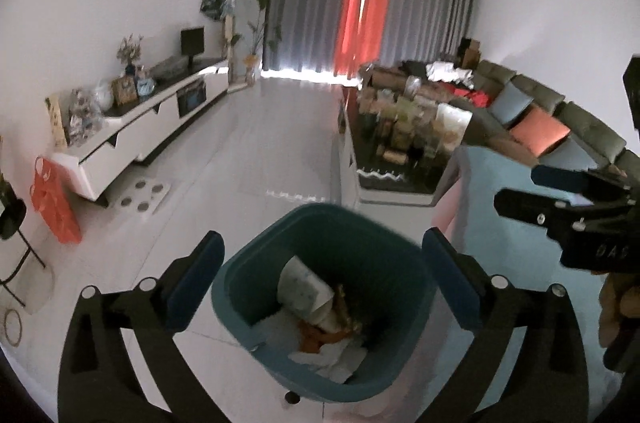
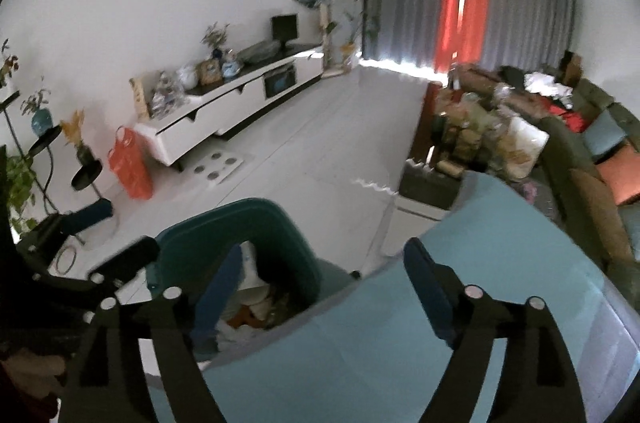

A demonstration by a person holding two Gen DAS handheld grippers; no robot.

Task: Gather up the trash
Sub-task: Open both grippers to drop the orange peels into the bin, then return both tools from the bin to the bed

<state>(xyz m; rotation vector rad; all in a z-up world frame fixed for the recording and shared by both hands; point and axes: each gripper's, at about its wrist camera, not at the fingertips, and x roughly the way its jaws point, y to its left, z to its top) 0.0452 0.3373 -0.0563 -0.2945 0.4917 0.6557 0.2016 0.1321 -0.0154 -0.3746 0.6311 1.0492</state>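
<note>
A teal trash bin stands on the white floor just below my left gripper, which is open and empty with its blue pads spread wider than the bin's mouth. Inside the bin lie a crumpled white cup, white tissues and orange scraps. My right gripper is open and empty too, over the edge of a light blue table beside the bin. Each gripper shows in the other's view: the right gripper at the right edge, the left gripper at the lower left.
A white TV cabinet runs along the left wall, with an orange bag at its near end. A cluttered coffee table and a dark sofa with cushions fill the right side. Black plant stands are at the far left.
</note>
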